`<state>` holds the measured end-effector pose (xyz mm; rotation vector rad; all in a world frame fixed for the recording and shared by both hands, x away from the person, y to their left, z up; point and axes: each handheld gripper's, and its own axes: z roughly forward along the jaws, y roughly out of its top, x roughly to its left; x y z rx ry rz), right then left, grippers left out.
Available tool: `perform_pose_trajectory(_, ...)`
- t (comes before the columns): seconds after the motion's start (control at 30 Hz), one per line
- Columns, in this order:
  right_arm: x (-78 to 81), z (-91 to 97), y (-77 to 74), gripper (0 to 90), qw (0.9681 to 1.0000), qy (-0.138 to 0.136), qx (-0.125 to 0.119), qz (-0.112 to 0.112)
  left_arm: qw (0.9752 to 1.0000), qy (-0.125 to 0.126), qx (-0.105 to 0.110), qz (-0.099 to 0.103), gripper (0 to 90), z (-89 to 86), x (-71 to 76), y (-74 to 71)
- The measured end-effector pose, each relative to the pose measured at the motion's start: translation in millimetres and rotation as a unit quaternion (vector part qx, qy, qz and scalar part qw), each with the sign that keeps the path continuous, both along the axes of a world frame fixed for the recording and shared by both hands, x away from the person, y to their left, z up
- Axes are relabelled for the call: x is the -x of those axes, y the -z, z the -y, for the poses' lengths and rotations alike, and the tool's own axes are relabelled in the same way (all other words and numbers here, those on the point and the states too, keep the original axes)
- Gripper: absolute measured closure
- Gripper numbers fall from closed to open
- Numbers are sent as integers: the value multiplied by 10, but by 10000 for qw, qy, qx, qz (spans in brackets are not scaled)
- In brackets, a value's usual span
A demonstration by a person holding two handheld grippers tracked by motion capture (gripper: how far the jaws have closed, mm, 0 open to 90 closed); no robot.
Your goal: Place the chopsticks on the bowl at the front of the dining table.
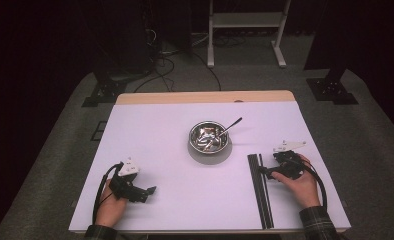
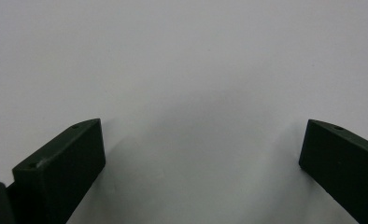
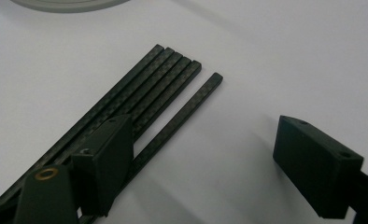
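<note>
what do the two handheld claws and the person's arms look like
Both the left claw and the right claw are black, each topped by a pale grey three-cornered plate and trailing a black cable. Their jaws are blocky, matte black, with small screw holes. The sleeves are dark plaid.

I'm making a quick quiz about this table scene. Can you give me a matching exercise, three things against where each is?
Things:
1. metal bowl
2. black rods
3. left gripper

Places:
A. lying side by side just beside the right gripper
B. near the table's left front, jaws open over bare white surface
C. at the table's middle, with a spoon resting in it

Pairs: 1-C, 2-A, 3-B
</note>
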<state>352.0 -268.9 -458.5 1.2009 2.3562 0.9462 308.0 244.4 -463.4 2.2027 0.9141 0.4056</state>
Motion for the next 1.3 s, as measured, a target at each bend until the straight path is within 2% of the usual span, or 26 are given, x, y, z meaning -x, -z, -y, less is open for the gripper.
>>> perform_pose_trajectory(1.3,406,3,-3,184,9999,-105,8,-43,10000,3,-10,3,0,-1,0,-1)
